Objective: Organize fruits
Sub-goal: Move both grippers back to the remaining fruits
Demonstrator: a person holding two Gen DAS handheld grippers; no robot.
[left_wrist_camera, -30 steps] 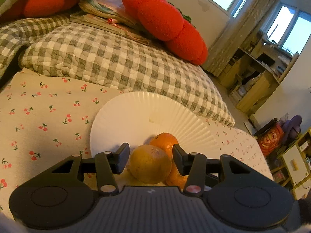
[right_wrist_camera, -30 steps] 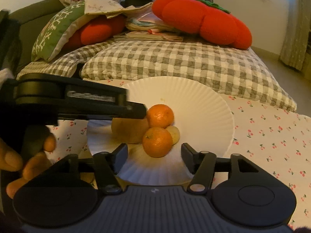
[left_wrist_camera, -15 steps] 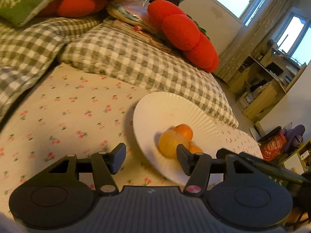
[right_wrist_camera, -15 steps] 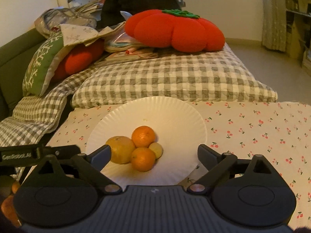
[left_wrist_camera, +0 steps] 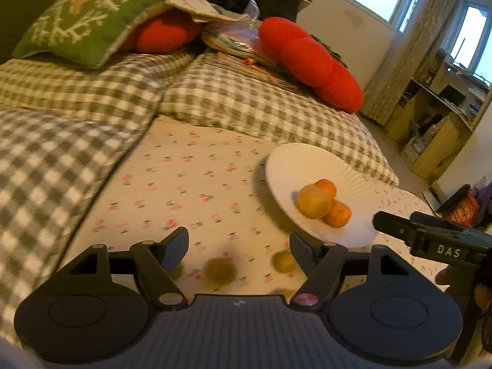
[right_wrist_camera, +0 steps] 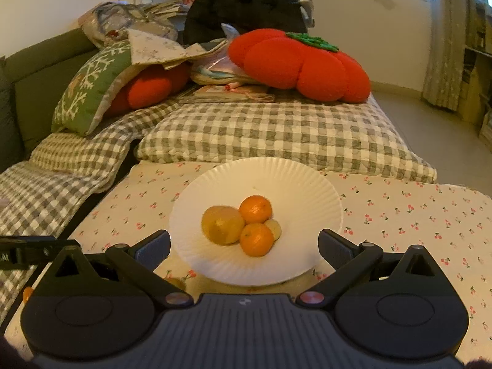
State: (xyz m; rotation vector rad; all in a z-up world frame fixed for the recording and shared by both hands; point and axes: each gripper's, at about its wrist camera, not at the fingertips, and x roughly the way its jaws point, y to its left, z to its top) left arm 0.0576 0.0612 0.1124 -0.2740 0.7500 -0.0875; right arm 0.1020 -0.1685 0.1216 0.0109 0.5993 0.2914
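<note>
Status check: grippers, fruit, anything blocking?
Left gripper opening, empty. Right gripper opening, empty. Four fruits on paper plate; small green fruits loose on cloth. Nothing in the way.

Cherry-print cloth (right_wrist_camera: 415, 212) bears a white paper plate (right_wrist_camera: 307, 184) and loose small fruits (left_wrist_camera: 220, 271).

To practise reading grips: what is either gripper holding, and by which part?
Nothing. The left gripper and right gripper have opening, empty jaws; the fruit sits on the paper plate.
</note>
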